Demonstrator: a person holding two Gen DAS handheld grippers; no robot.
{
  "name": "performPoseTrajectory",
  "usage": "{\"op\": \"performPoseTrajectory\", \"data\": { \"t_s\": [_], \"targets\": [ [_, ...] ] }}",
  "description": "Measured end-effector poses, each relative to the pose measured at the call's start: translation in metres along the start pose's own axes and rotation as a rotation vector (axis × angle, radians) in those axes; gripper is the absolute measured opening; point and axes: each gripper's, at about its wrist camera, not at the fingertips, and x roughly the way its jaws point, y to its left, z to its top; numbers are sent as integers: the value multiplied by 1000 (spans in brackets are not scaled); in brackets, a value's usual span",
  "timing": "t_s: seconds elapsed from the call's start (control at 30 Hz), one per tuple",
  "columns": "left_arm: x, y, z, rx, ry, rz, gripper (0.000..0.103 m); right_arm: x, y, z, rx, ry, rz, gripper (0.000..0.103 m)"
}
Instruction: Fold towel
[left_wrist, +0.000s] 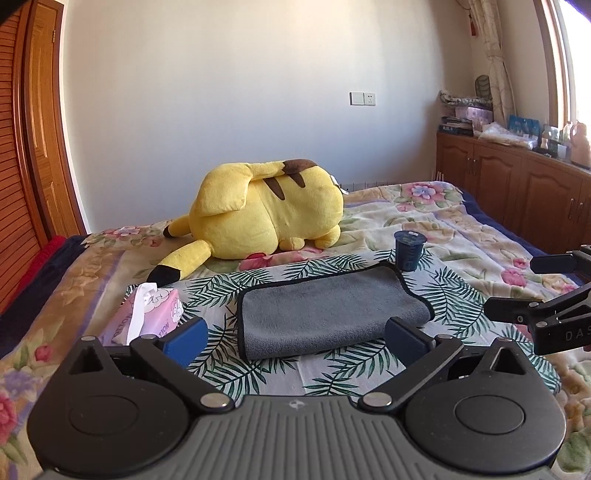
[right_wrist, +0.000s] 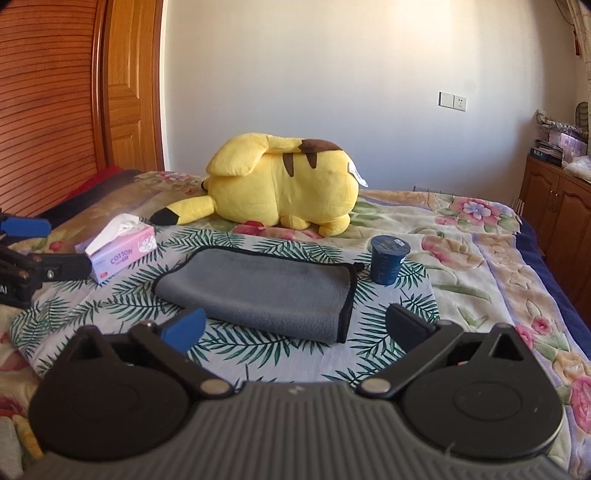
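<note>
Grey microfibre towel (left_wrist: 325, 317), black-piped, lying folded on leaf-print cloth (right_wrist: 110, 306) between tissue pack (right_wrist: 118, 251) and blue cup (right_wrist: 388, 262). Soft, light, limp; best pinched at piped corners. Left gripper (left_wrist: 295, 332) and right gripper (right_wrist: 295, 328): jaws fully spread, holding nothing.

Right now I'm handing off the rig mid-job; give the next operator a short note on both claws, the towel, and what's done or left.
Left claw: open, empty, just short of the towel's near edge.
Right claw: open, empty, also at the near edge.
Grey towel: folded over, lying flat on the leaf-print cloth on the bed, neither claw touching it.
Nearby: tissue box to the towel's left, dark blue cup by its far right corner, yellow plush toy behind.
Done: at least one fold in, towel released.
Left: judge whether another fold is needed; otherwise likely finished.
</note>
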Motion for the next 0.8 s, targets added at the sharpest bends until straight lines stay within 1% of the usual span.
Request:
{"op": "performPoseTrajectory", "data": {
  "t_s": [0.23,0.4,0.6,0.8],
  "targets": [
    [-37,-9,2,7,-13,19,87,-36,3,8,11,-36,-2,103],
    [-64,-15,1,-3,-15,13,87,-60,4,11,18,-59,-4,103],
    [-89,-24,-5,-20,-31,16,87,-83,8,8,26,-81,-3,103],
    [-107,-29,-21,-49,-28,1,87,-99,11,-4,38,-81,-2,103]
  ]
}}
